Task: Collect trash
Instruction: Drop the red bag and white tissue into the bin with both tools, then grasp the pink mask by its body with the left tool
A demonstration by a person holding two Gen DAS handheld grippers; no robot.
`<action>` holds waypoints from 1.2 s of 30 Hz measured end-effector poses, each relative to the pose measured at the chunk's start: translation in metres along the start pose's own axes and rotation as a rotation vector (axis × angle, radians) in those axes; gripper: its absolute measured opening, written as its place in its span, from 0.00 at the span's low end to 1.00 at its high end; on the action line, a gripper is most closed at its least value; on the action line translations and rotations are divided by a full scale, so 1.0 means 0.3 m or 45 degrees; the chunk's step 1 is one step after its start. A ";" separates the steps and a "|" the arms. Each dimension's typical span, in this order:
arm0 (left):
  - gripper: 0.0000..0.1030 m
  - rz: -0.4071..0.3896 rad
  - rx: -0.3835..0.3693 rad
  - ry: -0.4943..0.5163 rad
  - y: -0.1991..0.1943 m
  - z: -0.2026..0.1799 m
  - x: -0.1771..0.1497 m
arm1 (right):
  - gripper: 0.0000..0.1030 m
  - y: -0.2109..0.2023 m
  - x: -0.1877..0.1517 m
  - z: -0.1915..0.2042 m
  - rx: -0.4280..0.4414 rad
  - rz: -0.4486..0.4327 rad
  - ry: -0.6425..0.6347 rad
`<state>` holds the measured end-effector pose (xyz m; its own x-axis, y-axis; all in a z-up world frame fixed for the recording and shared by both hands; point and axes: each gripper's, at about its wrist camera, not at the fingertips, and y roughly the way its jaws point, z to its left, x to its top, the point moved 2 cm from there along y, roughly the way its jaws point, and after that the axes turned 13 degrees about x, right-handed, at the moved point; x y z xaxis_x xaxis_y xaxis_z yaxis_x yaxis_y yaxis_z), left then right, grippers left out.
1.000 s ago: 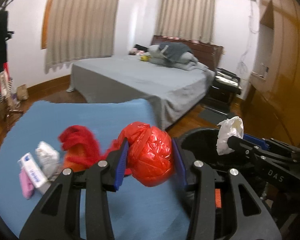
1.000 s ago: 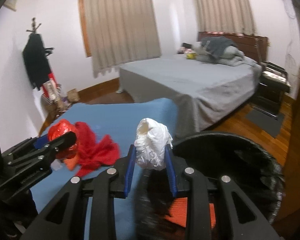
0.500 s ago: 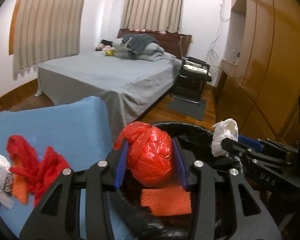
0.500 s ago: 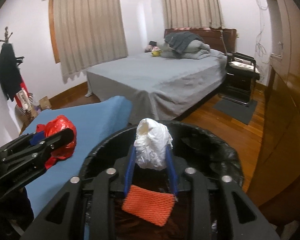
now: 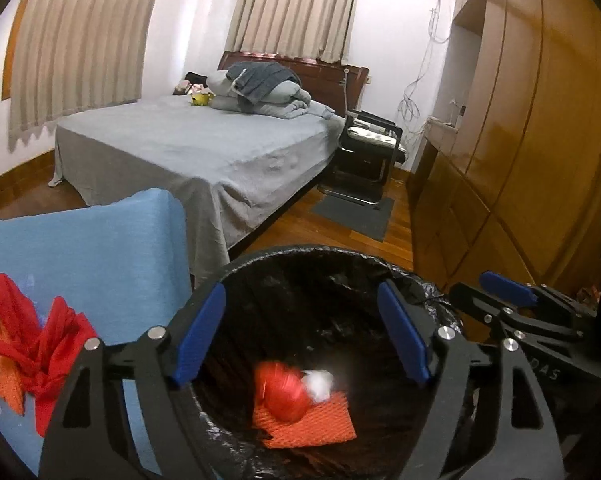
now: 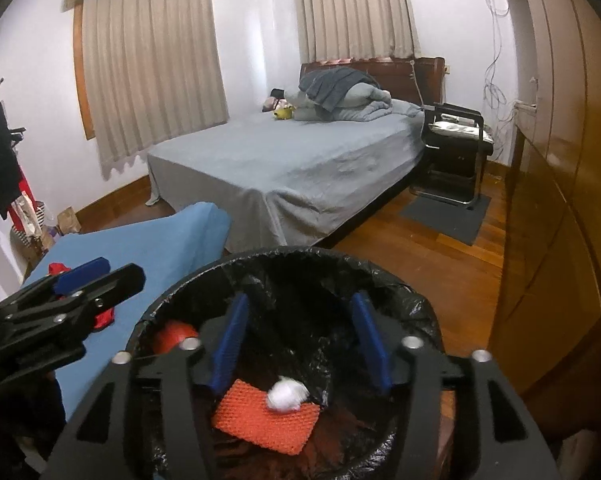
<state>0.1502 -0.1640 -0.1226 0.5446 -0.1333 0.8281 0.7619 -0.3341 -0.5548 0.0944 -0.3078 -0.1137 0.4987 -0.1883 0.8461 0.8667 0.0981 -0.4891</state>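
The red plastic ball (image 5: 281, 395) and the white paper wad (image 6: 286, 397) are inside the trash bin (image 5: 404, 276), blurred, on or just above an orange mesh sheet (image 6: 266, 420) at the bottom. Both grippers hang over the bin's mouth so that what they let go lands inside. The left gripper (image 5: 300, 332) is opening, nothing between its jaws; the right gripper (image 6: 296, 344) is opening too, also empty. On the blue tabletop (image 5: 100, 248), at its left edge, red rags (image 5: 36, 344) wait (probably the next trash).
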 end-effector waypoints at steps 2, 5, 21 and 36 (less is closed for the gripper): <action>0.76 -0.006 0.024 -0.011 -0.012 0.024 -0.002 | 0.77 -0.003 0.005 0.008 -0.004 -0.013 -0.005; 0.81 -0.031 0.081 -0.026 -0.039 0.069 0.012 | 0.94 -0.010 0.010 0.027 -0.004 -0.034 -0.015; 0.84 -0.094 0.538 -0.146 -0.268 0.519 -0.030 | 0.94 0.099 0.027 0.331 0.228 -0.015 -0.111; 0.80 0.003 0.828 -0.294 -0.382 0.883 -0.199 | 0.94 0.288 -0.097 0.657 0.400 0.129 -0.249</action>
<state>0.1232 0.1294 -0.1298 0.5522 0.0928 0.8286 0.7770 0.3029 -0.5518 0.1565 -0.1011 -0.1388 0.5480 0.0246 0.8361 0.7583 0.4073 -0.5090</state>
